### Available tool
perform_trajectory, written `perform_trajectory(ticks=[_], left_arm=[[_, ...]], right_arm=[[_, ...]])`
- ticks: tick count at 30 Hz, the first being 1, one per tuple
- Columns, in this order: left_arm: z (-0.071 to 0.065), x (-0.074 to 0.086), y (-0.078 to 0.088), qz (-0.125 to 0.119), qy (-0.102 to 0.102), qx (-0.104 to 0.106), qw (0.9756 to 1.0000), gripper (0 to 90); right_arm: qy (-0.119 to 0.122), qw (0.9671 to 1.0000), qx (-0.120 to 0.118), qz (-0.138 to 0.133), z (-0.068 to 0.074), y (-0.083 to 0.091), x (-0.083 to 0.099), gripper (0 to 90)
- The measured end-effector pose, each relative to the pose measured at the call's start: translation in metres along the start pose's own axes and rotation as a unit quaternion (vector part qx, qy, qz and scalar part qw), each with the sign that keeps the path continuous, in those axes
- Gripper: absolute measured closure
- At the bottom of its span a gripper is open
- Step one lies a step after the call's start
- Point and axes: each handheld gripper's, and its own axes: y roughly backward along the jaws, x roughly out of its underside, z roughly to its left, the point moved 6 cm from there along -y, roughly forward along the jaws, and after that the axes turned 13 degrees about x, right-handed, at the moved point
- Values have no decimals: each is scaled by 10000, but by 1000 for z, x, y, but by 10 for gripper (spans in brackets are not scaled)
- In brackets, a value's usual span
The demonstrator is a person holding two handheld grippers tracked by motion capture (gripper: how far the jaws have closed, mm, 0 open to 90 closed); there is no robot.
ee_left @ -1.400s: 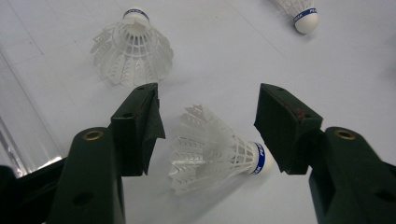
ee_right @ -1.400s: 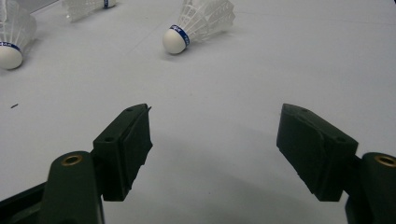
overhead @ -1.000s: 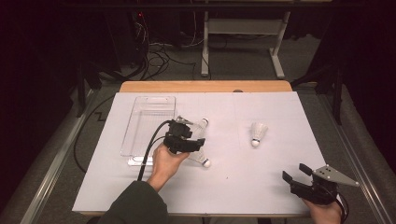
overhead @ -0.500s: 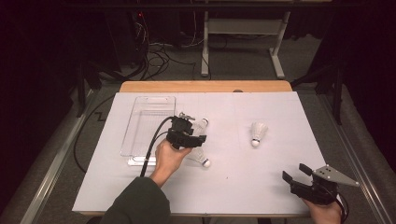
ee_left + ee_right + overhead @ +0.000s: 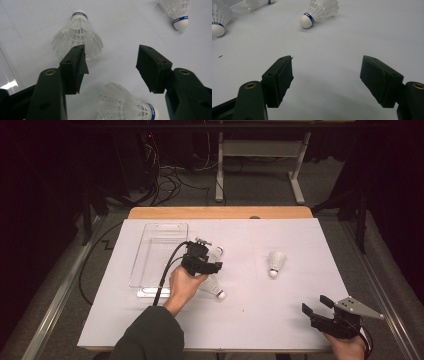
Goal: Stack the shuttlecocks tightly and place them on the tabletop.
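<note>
Left gripper (image 5: 209,265) has shifted slightly away from the person since a second ago and hangs over two shuttlecocks just right of the clear tray (image 5: 145,255). Jaws wide apart, nothing gripped. Far shuttlecock (image 5: 77,37) lies beyond the jaw tips; near shuttlecock (image 5: 125,105) lies under the gap, untouched. Third shuttlecock (image 5: 275,262) lies well right of the tray, unmoved. Right gripper (image 5: 316,307) unchanged at the near right table (image 5: 280,320) corner, jaws apart, empty.
</note>
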Motion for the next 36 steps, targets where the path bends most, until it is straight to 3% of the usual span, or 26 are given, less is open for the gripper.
perform_trajectory(ticks=[9,15,22,36], left_arm=[[5,-9,-11,214,59,-162,9996,411],[11,-11,-19,301,278,-175,9990,418],[14,-16,-24,374,368,-220,9984,437],[21,-22,-33,324,655,-137,9972,580]], right_arm=[[-6,10000,-15,-5,0,0,0,267],[-8,10000,-30,-11,0,0,0,267],[-4,10000,-35,-13,0,0,0,267],[-22,10000,-60,-28,0,1,-1,267]])
